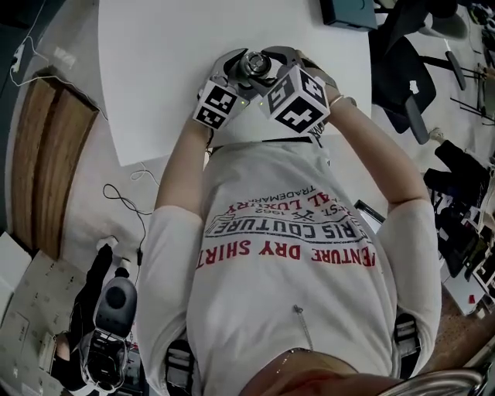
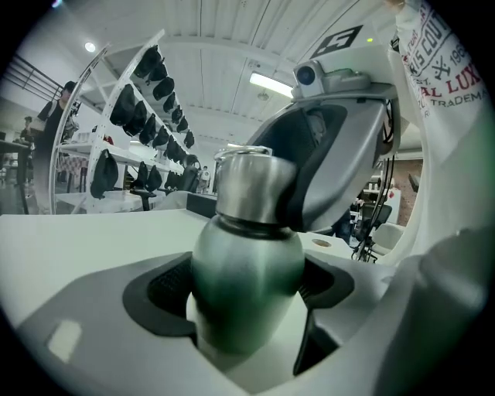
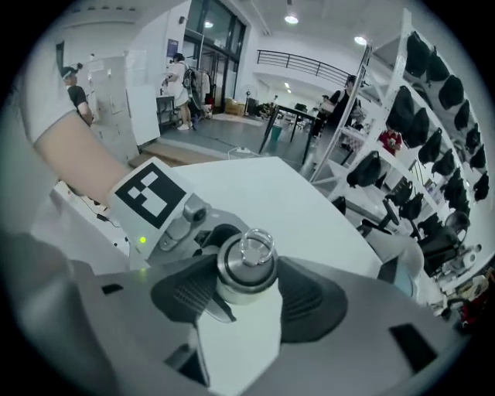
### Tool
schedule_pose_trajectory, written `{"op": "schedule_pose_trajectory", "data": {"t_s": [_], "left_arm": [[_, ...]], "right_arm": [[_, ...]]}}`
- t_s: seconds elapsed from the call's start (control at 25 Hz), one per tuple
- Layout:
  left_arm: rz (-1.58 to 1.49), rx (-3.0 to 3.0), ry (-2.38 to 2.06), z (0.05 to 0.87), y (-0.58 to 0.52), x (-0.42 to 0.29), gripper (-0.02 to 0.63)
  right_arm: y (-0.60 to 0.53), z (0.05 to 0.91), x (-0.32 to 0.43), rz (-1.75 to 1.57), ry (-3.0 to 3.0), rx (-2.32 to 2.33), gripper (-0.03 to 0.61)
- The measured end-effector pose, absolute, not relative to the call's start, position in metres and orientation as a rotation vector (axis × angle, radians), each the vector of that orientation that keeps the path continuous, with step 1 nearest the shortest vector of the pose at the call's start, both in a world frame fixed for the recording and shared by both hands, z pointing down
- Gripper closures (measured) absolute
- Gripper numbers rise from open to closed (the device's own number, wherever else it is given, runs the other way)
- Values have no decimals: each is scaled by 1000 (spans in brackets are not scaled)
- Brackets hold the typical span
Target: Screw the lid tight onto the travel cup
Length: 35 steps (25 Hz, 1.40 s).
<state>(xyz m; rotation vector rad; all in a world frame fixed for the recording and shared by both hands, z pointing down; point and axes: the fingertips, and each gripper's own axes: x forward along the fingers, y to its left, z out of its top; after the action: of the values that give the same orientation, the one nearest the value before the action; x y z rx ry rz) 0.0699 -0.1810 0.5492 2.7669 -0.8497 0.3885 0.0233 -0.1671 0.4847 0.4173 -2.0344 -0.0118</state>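
A steel travel cup [image 2: 246,271] stands upright at the near edge of the white table [image 1: 170,69]. My left gripper [image 2: 247,288] comes in from the side and is shut on the cup's rounded body, with a dark pad pressing on each side. The lid [image 3: 247,263], round with a small wire ring on top, sits on the cup's neck. My right gripper [image 3: 246,292] reaches steeply down from above and is shut on the lid, both pads against its rim. In the head view the lid [image 1: 254,63] shows between the left gripper [image 1: 236,71] and the right gripper [image 1: 271,66].
A dark box [image 1: 348,11] lies at the table's far edge. A black office chair [image 1: 402,77] stands to the right of the table. Cables and gear lie on the floor at the left. Racks of helmets [image 2: 147,100] stand behind the table.
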Motion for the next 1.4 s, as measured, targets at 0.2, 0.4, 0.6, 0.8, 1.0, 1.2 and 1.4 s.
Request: {"op": "schedule_pose_trajectory", "data": {"t_s": [0.2,0.4,0.6,0.8,1.0,1.2,1.4], "left_arm": [[381,2769,-844,550,-181,73,210],[399,2731,-838,557,-179,69,210],[333,2715,-891,537,-173,61,209],[232,2662,-1048,507,-162,44,209],[110,2627,-1276,462,-147,17,211],[45,2670,-1457,402,-147,-3,286],[2,2615,-1657,357,-146,-21,508]], "right_arm": [[-163,482,24,-119,-2126,348,301],[-160,465,31,-76,-2233,320,299],[-151,449,46,-86,-2343,294,299],[-158,439,66,74,-2453,477,333],[-176,425,88,198,-2513,753,500],[-181,404,90,144,-2577,809,565],[-174,382,95,154,-2645,814,568]]}}
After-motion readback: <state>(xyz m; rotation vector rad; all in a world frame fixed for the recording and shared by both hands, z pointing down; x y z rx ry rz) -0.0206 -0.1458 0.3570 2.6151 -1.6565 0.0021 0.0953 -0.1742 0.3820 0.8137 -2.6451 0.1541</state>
